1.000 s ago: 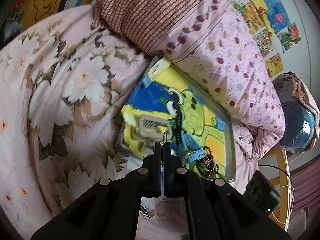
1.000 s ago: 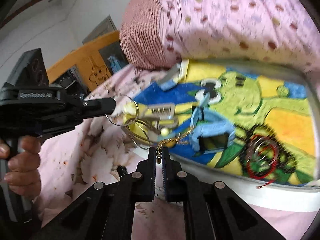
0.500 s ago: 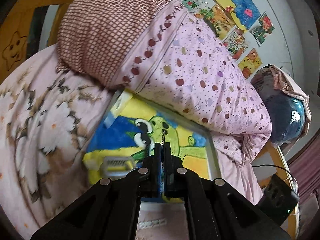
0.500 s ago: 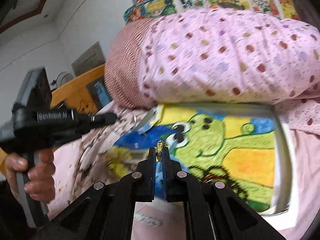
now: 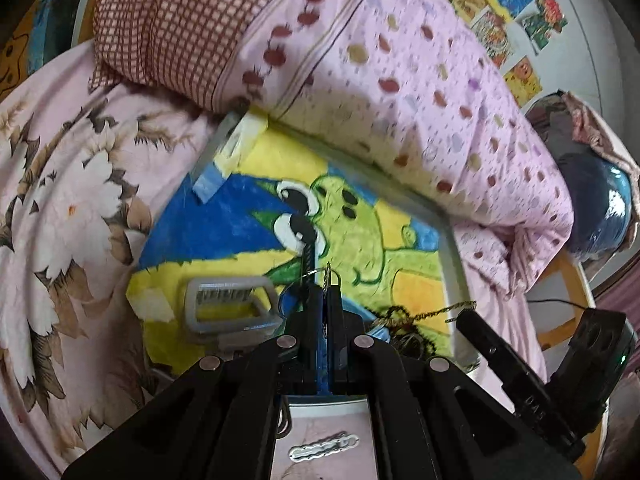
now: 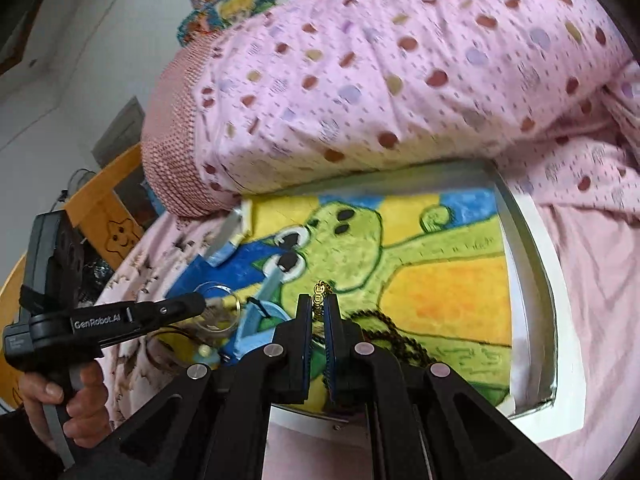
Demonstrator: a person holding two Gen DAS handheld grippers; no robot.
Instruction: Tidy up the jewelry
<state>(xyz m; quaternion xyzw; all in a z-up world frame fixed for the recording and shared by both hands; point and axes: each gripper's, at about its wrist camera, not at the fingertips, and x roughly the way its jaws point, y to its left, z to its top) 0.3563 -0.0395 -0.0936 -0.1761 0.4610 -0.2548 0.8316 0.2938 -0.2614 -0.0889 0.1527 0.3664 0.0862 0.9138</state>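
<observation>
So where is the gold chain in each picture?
Left wrist view: gold chain at lower right, running to the right gripper by the tray's edge.
Right wrist view: gold chain at lower centre, pinched in the right gripper's shut jaws.
Shared landmark: the green frog picture.

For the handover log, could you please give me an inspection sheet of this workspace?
Surface: floral bedsheet; a white-rimmed tray with a frog painting lies on it.
Job's things: gold chain, wire hoop, dark bead string, blue watch, grey box, all in or above the tray.
Clutter: silver clip on the sheet.
Grippers: left gripper shut on the wire hoop; right gripper shut on the gold chain.
Cables: thin black cable beyond the bed edge.
Surroundings: dotted quilt, checked pillow, wall drawings.
</observation>
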